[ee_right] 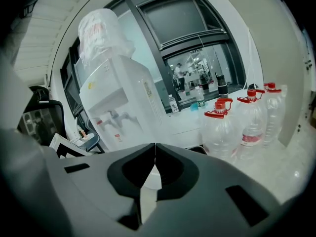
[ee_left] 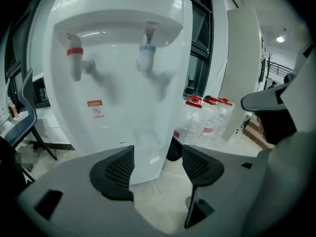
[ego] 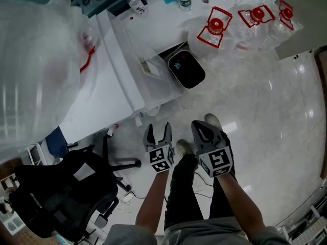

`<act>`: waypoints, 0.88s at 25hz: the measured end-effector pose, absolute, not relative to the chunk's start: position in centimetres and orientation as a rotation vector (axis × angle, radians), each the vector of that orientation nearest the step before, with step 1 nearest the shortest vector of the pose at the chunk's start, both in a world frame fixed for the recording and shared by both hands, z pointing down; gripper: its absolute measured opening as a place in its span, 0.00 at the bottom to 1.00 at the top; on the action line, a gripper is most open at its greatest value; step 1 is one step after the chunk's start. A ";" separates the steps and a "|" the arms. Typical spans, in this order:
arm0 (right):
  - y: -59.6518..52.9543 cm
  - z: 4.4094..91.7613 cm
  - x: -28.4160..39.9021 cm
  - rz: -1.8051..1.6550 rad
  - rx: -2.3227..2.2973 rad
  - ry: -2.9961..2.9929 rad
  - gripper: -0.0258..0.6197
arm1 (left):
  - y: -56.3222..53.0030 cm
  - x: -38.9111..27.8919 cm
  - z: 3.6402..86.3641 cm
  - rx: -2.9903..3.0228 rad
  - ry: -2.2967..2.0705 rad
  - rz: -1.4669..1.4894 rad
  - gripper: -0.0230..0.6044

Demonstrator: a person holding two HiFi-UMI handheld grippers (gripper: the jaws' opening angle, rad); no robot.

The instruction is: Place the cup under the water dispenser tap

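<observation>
The white water dispenser (ego: 110,80) stands ahead on the left, with a large bottle on top. In the left gripper view its red tap (ee_left: 75,58) and blue tap (ee_left: 146,53) hang over a recess. A faint, pale cup-like shape (ee_left: 148,149) stands low in that recess below the blue tap; I cannot make it out clearly. My left gripper (ego: 158,132) is open and empty, held back from the dispenser (ee_left: 113,83), jaws wide apart (ee_left: 157,164). My right gripper (ego: 204,131) is shut on nothing (ee_right: 154,154), beside the left one and off to the dispenser's (ee_right: 118,107) right.
Three big water bottles with red caps (ego: 217,27) stand on the floor right of the dispenser, also in the right gripper view (ee_right: 222,127). A black bin (ego: 186,69) sits by the dispenser's corner. A black office chair (ego: 66,193) is at the lower left. The person's legs are below the grippers.
</observation>
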State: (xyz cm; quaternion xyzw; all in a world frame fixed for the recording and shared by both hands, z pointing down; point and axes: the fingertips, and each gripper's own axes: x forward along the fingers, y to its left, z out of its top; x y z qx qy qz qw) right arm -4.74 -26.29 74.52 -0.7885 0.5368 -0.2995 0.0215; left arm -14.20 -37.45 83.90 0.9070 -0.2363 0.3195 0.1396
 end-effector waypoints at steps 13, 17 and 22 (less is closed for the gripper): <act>-26.3 63.8 -4.8 -0.939 -2.344 1.773 0.06 | -33.3 -11.2 70.3 2.663 -0.470 0.851 0.33; -26.5 59.2 -4.2 -0.874 -2.321 1.781 0.06 | -32.5 -10.6 64.8 2.691 -0.407 0.807 0.26; -26.4 52.6 -4.2 -0.815 -2.274 1.811 0.06 | -30.7 -10.2 56.9 2.717 -0.386 0.745 0.19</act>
